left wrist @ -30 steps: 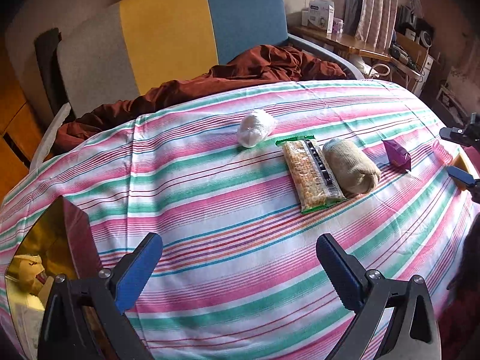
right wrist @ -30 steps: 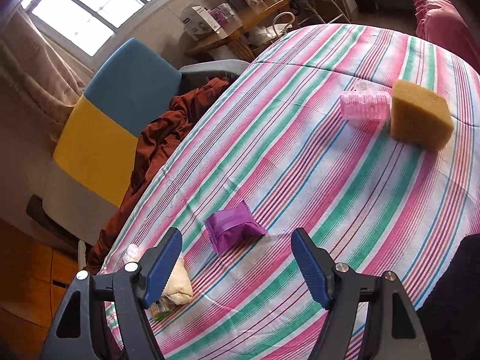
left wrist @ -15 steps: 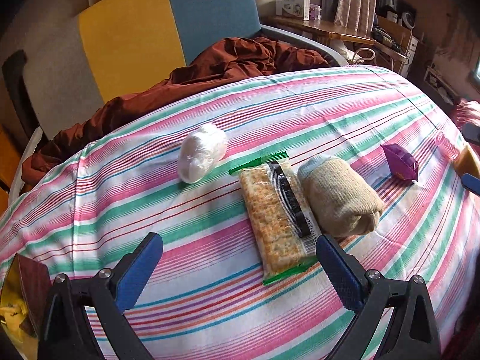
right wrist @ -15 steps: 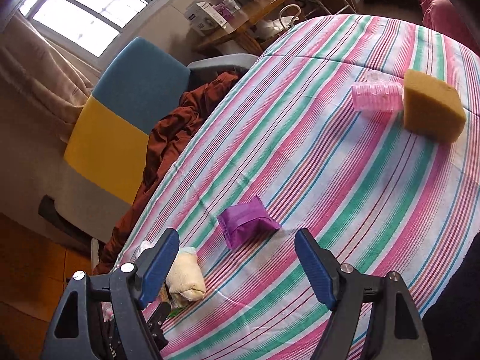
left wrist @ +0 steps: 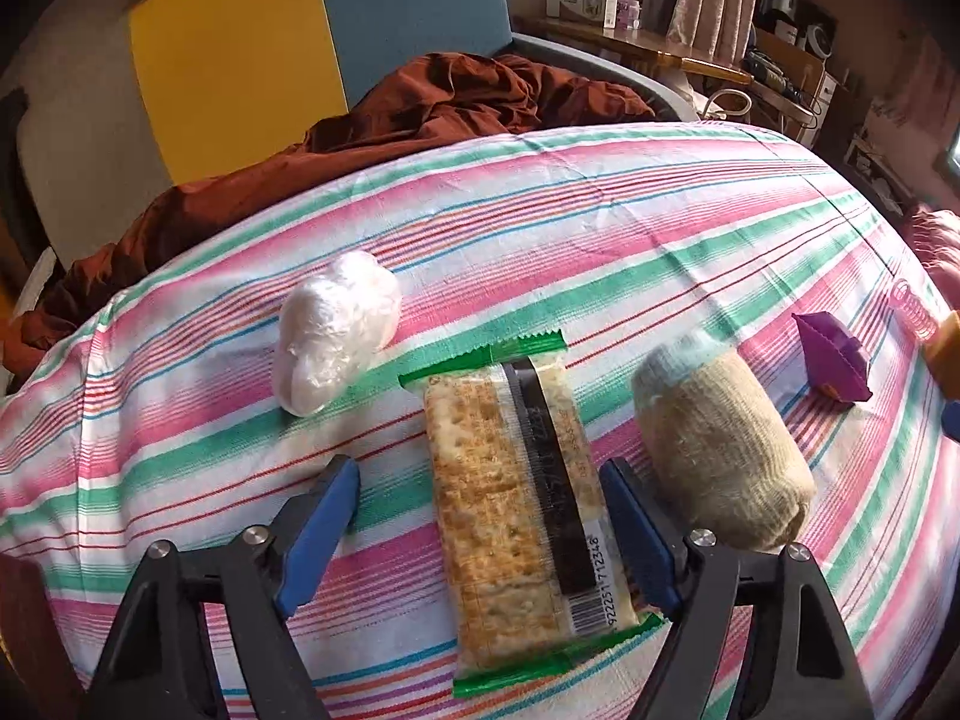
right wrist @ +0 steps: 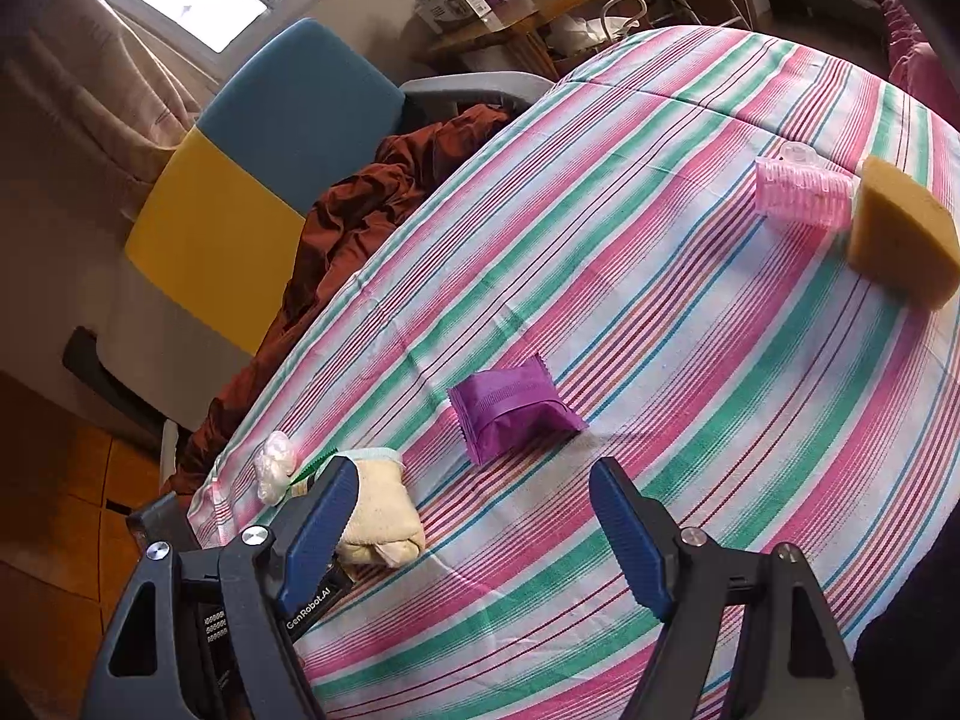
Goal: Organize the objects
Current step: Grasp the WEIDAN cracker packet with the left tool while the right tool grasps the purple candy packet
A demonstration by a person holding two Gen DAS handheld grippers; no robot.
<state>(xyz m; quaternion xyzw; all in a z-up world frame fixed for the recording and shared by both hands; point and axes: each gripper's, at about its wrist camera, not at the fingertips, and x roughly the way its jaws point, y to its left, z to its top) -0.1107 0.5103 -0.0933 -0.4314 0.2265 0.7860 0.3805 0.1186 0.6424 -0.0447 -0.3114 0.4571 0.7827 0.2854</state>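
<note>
Matt striped cotton cloth (left wrist: 540, 210) covers the counter. A glossy clear plastic cracker packet (left wrist: 522, 498), a rough knitted sock roll (left wrist: 720, 450), crinkled white plastic wrap (left wrist: 336, 330) and a porous yellow sponge (right wrist: 900, 234) rest there.

On the striped cloth lie one green-edged clear packet of crackers (left wrist: 516, 492), one rolled beige sock (left wrist: 720, 450), one white lump wrapped in clear plastic film (left wrist: 336, 330), one purple foil sachet (right wrist: 510, 408), one pink ribbed plastic roller (right wrist: 801, 195) and one yellow-brown sponge wedge (right wrist: 903, 228).
</note>
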